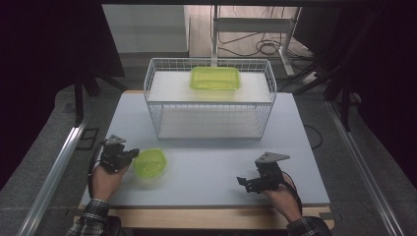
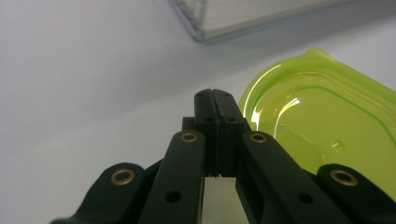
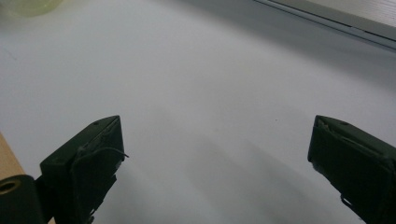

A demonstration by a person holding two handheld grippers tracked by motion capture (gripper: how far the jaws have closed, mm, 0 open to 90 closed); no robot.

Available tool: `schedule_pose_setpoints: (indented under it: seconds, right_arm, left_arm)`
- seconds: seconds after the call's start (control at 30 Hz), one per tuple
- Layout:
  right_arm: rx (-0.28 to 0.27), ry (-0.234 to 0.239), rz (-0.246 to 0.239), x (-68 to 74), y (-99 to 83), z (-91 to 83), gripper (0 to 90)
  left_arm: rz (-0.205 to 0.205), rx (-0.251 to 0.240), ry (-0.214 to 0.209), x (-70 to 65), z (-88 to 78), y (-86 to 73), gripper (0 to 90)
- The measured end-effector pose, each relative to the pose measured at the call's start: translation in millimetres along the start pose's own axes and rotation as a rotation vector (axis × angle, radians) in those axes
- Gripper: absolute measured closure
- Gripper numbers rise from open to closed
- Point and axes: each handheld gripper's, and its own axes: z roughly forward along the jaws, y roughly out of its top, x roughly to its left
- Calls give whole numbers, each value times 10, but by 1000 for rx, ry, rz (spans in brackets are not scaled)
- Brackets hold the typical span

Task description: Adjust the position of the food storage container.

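Observation:
A small lime-green clear container [image 1: 150, 163] lies on the white table near the front left. My left gripper [image 1: 133, 154] is shut with nothing between its fingers, its tip right at the container's left rim. In the left gripper view the closed jaws meet at the tip [image 2: 215, 100] beside the green container [image 2: 327, 126]; whether they touch it I cannot tell. My right gripper [image 1: 244, 182] rests at the front right, open and empty; in the right gripper view its jaws stand wide apart [image 3: 215, 154] over bare table. A larger green lidded box [image 1: 215, 78] lies on top of the wire basket [image 1: 162, 105].
The white wire basket stands upside-down at the back middle of the table [image 1: 295, 147], with the green box on its flat top. Its lower edge [image 2: 243, 21] shows in the left gripper view. A wooden strip [image 1: 206, 216] runs along the table's front edge.

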Motion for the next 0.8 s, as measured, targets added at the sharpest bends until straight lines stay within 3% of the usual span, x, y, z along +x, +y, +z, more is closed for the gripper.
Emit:
schedule_pose_setpoints:
  seconds: [0.2, 0.33, 0.47, 0.57, 0.7, 0.8]
  right_arm:
    - [3, -3, 0, -10, -2, -5, 39]
    - [-1, -4, 1, -17, -4, -11, 39]
    - [-1, -10, 1, -27, -6, -21, 39]
    - [-1, -8, 2, -31, -7, -21, 39]
    - [2, -6, 0, -32, -13, -12, 39]
    - [4, -6, -3, -30, -14, -9, 39]
  left_arm:
    - [47, 9, -55, -226, 92, 62, 900]
    - [30, -1, -52, -202, 64, 53, 896]
    - [-1, 40, -44, -95, -18, -124, 899]
    - [-8, 68, -57, -89, -45, -216, 900]
    - [12, 123, -110, -210, -55, -361, 899]
    - [20, 133, -130, -270, -30, -367, 899]
